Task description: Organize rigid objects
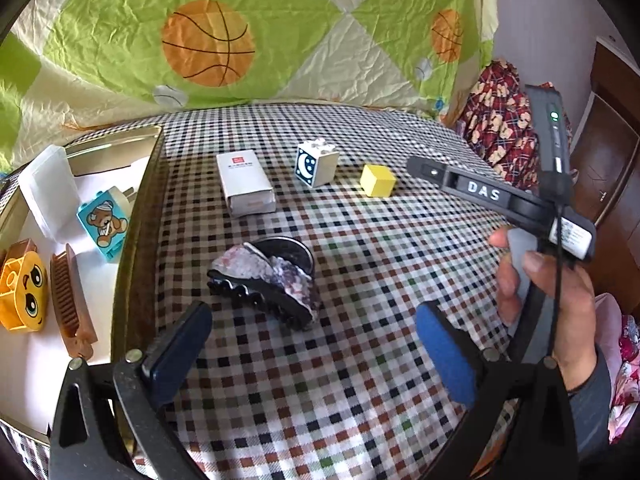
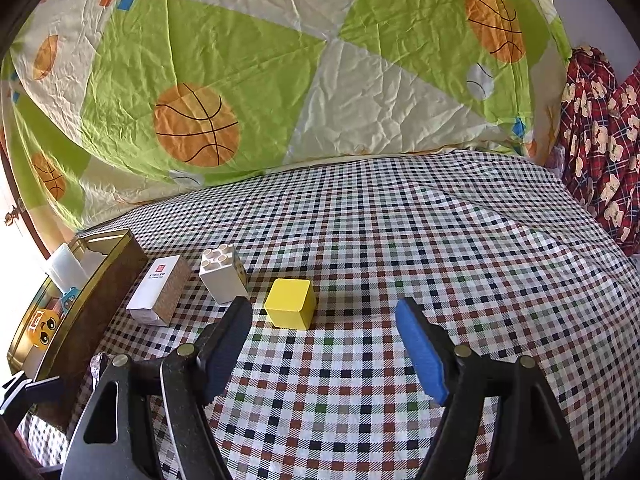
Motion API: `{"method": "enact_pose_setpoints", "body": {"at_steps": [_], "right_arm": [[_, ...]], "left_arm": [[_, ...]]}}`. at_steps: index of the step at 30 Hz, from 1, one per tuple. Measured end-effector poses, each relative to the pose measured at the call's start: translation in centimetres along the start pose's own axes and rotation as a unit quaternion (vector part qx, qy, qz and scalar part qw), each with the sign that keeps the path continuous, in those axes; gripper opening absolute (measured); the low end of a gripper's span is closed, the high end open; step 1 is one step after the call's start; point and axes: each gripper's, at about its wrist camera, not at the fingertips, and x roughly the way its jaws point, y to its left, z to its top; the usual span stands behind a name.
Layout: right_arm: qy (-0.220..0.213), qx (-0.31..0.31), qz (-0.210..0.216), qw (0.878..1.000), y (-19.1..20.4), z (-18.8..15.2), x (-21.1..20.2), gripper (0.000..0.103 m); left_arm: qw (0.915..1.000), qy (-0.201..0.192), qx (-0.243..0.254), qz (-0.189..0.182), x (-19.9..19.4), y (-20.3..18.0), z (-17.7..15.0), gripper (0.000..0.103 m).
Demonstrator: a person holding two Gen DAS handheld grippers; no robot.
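Ahead of the right tool (image 2: 324, 344), just beyond its tips and a little left of centre, sits the yellow cube (image 2: 290, 309) on the checked bed cover (image 2: 440, 280); the pads stand fairly wide with nothing between them, so I judge this hand the nearer one for that cube. With equal faces, the cube needs no wrist turn, only a short forward reach. The left tool (image 1: 314, 330) gapes fully and empty, the hair clip (image 1: 264, 280) lying just ahead between its tips, long axis slanting from upper left to lower right. Left of both, the tray (image 1: 132, 220) already holds the bear block (image 1: 105, 224), comb (image 1: 70, 292) and face block (image 1: 22, 292); the white box (image 1: 246, 182) and moon block (image 1: 316, 162) remain on the cover.
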Motion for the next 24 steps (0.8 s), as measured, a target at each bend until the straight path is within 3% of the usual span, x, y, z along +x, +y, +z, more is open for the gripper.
{"method": "enact_pose_setpoints", "body": {"at_steps": [4, 8, 14, 17, 18, 20, 24], "right_arm": [[-0.001, 0.004, 0.002, 1.000, -0.2, 0.0, 0.0, 0.076], [-0.005, 0.014, 0.009, 1.000, -0.6, 0.0, -0.2, 0.076], [0.003, 0.021, 0.018, 1.000, -1.1, 0.1, 0.1, 0.076], [0.029, 0.010, 0.019, 0.999, -0.7, 0.2, 1.1, 0.076], [0.040, 0.005, 0.019, 0.999, -0.4, 0.3, 1.6, 0.076], [0.053, -0.002, 0.017, 0.998, 0.0, 0.4, 2.2, 0.076], [0.064, -0.022, -0.002, 0.998, 1.0, 0.9, 3.5, 0.076]], "left_arm": [[0.9992, 0.026, 0.020, 0.024, 1.8, -1.4, 1.0, 0.102], [0.9979, 0.061, -0.004, 0.021, 4.3, -0.9, 1.1, 0.102], [0.9978, 0.040, -0.009, 0.051, 5.3, 0.0, 1.8, 0.099], [0.9977, 0.041, 0.001, 0.055, 6.0, 0.1, 2.3, 0.084], [0.9976, 0.036, 0.008, 0.058, 6.0, 0.1, 2.4, 0.067], [0.9973, 0.034, 0.020, 0.062, 6.1, 0.3, 2.8, 0.048], [0.9982, 0.032, 0.013, 0.050, 6.4, 1.1, 3.4, 0.044]]}}
